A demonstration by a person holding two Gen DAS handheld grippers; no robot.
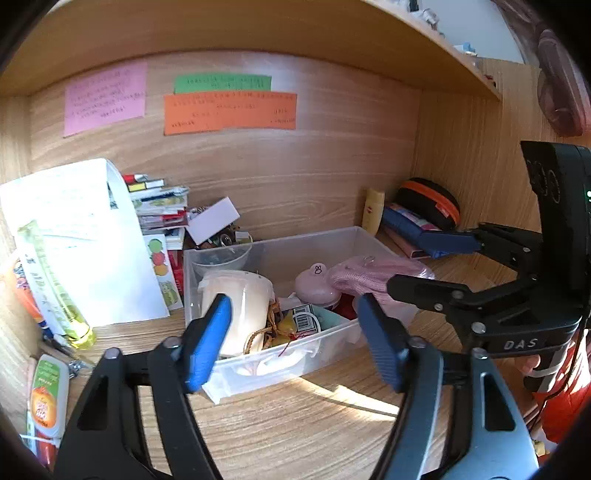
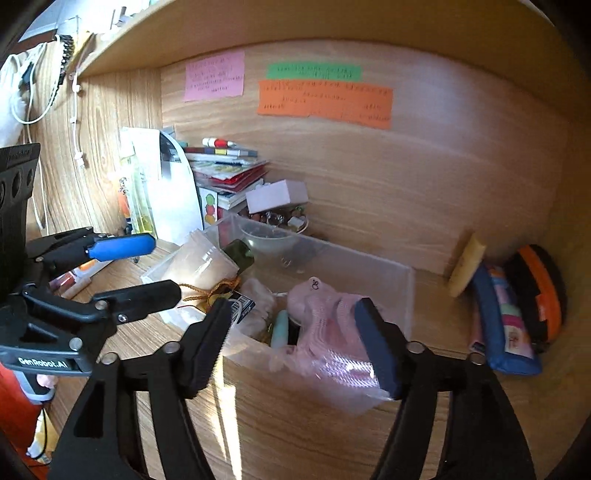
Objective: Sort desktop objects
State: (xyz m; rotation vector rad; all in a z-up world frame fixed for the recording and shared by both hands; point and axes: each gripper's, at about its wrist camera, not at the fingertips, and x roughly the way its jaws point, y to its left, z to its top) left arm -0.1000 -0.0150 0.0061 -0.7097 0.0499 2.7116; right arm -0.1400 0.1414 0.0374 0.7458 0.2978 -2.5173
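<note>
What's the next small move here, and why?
Probably back both grippers off a little and pick the next loose item. The left gripper and right gripper are open and empty, the clear bin sits on the desk already filled, and clutter remains around it.

The clear plastic bin (image 1: 258,288) sits mid-desk, filling the centre of the left wrist view, packed with a white cup (image 1: 240,306), a pink round container (image 1: 314,284) and pink knitted cloth (image 1: 373,277), so little room is left inside. At six o'clock, bare desk surface (image 1: 295,424) lies open in front of the bin. At nine o'clock white papers (image 1: 81,240), stacked books (image 1: 159,206) and a tube (image 1: 48,395) block the left side. At three o'clock a yellow bottle (image 1: 373,210), a blue pencil case (image 1: 413,229) and a black-and-orange case (image 1: 432,203) crowd the corner. At twelve o'clock the shelf (image 1: 258,22) overhangs, limiting headroom.
</note>
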